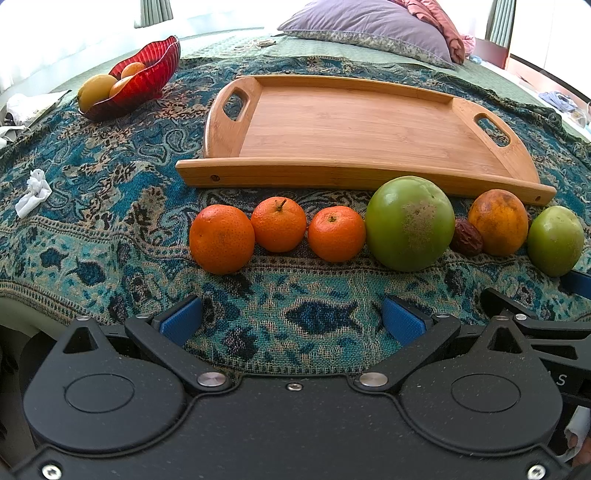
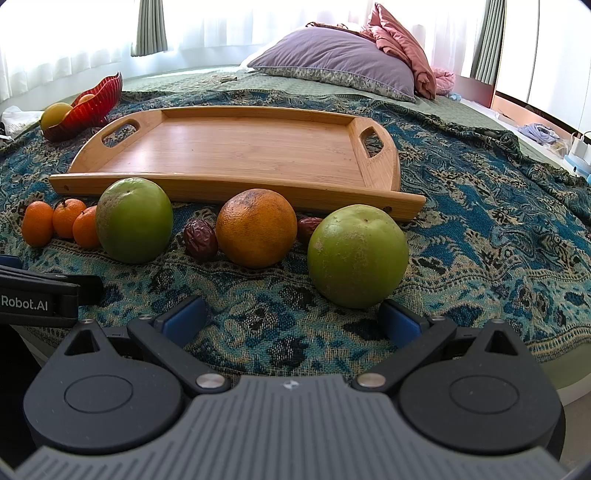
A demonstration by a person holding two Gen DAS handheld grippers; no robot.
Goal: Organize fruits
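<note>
Both grippers are sitting wide apart and empty; right gripper [image 2: 291, 317] is nearest the green fruit [image 2: 357, 256] lying just ahead, slightly right.

I see a teal paisley blanket [image 1: 110, 206] spread over the bed, with a crumpled white tissue [image 1: 34, 192] lying on it. A purple pillow [image 2: 332, 59] rests beyond, a pink quilt [image 2: 406, 48] bunched against it, and green curtains [image 2: 149, 27] hang behind.

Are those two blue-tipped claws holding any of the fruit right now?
No. Both the left gripper and right gripper are open and hold nothing; the fruit lies on the patterned blanket.
</note>
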